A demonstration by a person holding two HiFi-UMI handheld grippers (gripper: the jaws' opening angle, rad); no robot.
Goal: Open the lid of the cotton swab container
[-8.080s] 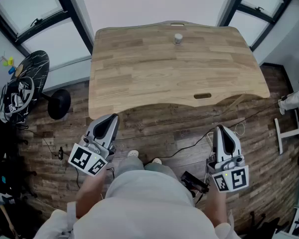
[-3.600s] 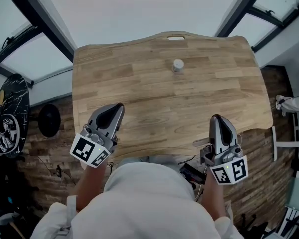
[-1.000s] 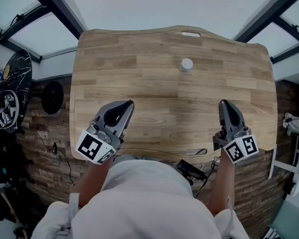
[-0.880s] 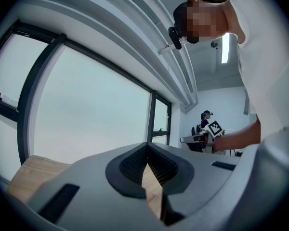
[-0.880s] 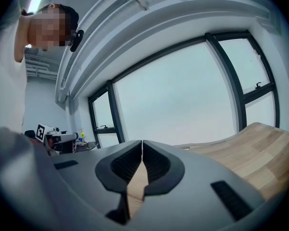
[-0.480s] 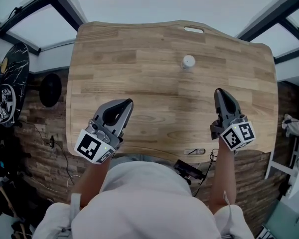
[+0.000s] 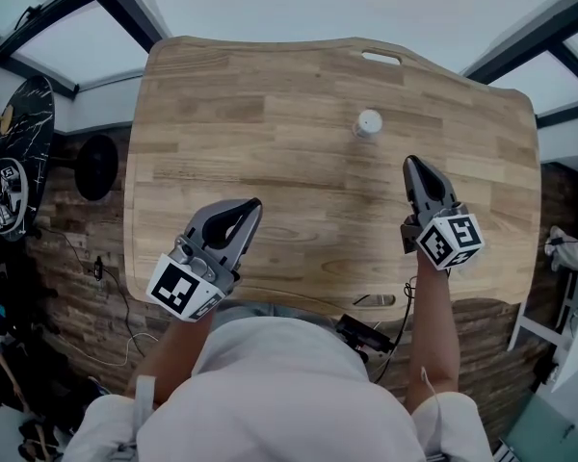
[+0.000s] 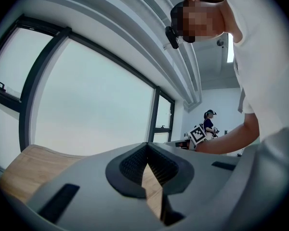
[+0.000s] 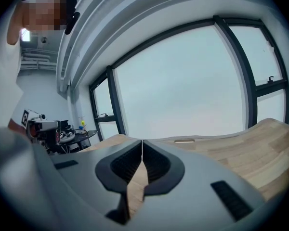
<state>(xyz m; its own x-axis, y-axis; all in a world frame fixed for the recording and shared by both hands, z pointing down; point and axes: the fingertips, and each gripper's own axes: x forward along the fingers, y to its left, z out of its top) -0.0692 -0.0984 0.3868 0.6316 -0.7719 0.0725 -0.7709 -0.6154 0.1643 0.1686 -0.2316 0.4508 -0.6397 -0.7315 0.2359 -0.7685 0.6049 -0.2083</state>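
On the table (image 7: 222, 114) in the head view: small white cotton swab container (image 7: 369, 123) standing upright, right tongs (image 7: 411, 165) near the container on its near right but apart from it, left tongs (image 7: 252, 206) well apart from the container on its near left. Along the left gripper view: left tongs pressed together, nothing pinched, only wood grain past the tips. Along the right gripper view: right tongs likewise pressed together and empty.

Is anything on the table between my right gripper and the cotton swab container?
Nothing visible does. Only bare tabletop lies between the shut right gripper and the cotton swab container.
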